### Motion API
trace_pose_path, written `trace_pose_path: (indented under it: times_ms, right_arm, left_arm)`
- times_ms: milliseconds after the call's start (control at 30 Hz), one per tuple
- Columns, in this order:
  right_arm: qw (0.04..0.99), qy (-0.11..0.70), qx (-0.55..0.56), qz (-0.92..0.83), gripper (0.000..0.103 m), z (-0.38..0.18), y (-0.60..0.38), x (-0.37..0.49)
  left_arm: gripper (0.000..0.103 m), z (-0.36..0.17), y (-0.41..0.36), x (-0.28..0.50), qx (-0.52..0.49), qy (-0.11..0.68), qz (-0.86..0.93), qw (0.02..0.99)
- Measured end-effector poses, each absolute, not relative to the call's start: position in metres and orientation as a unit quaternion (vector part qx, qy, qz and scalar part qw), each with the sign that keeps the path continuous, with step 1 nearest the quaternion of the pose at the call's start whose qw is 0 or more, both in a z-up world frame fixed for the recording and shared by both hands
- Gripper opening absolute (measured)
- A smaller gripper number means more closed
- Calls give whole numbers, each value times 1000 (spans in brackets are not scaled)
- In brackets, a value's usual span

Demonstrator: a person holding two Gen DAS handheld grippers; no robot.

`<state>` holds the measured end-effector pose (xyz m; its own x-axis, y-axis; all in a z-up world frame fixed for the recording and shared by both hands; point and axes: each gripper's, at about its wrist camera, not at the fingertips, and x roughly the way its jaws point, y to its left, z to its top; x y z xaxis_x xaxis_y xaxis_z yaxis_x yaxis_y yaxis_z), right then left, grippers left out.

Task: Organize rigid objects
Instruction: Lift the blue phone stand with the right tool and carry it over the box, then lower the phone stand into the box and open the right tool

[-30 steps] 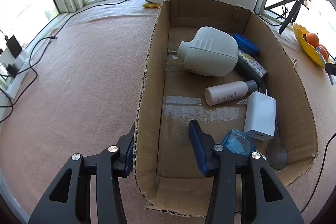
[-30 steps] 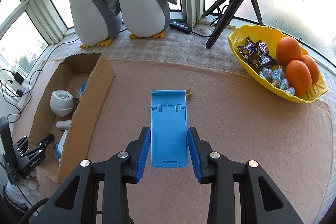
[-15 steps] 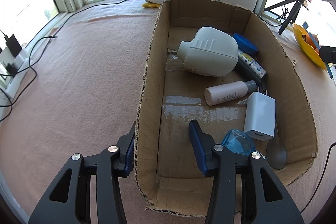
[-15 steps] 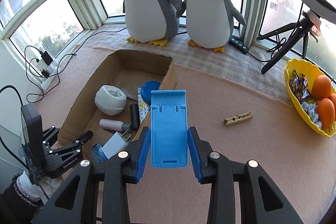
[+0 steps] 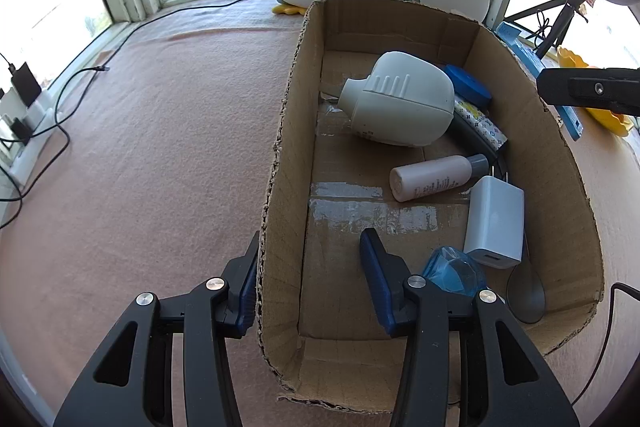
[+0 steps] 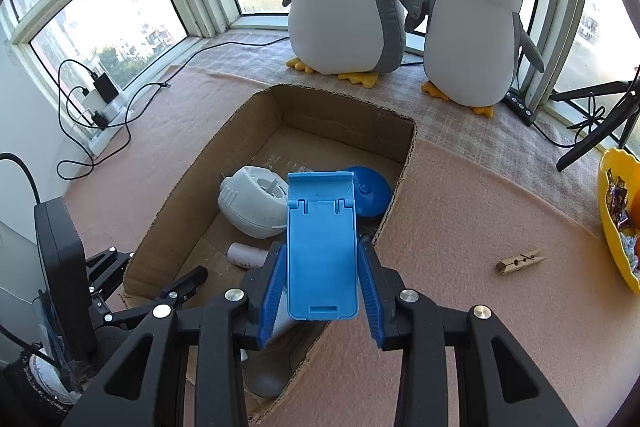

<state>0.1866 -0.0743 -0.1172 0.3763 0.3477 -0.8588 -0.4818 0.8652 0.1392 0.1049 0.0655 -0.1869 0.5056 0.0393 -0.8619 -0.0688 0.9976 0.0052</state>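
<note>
The right gripper (image 6: 322, 291) clamps a flat blue plastic phone stand (image 6: 322, 247) between its fingers, above the open brown cardboard box (image 6: 404, 163). The left gripper (image 5: 308, 279) pinches the box's side wall.

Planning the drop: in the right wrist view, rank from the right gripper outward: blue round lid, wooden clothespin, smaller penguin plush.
1. Blue round lid, just ahead, inside the box.
2. Wooden clothespin, right, on the mat.
3. Smaller penguin plush, far, by the window.
</note>
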Motion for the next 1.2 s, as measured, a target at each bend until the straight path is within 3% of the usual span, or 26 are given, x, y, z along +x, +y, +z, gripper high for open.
trace_pose_path:
  times_ms: [700,733,867,1200]
  right_arm:
    - [822,498,-96,259,33,-132,-44,205]
    - [822,497,-99,259,34,-131,-43,205]
    - [829,488,-100,254,57,-128,-44,204]
    - [830,489,-89,253,62,-125,-52,204]
  left_arm:
    - [46,-188,67,105,-16,496,31,868]
    - [46,-188,67,105,-16,496,31,868]
    - [46,-188,67,105,-17,496,31,868]
    - [46,-188,67,105,-17,496,31,868]
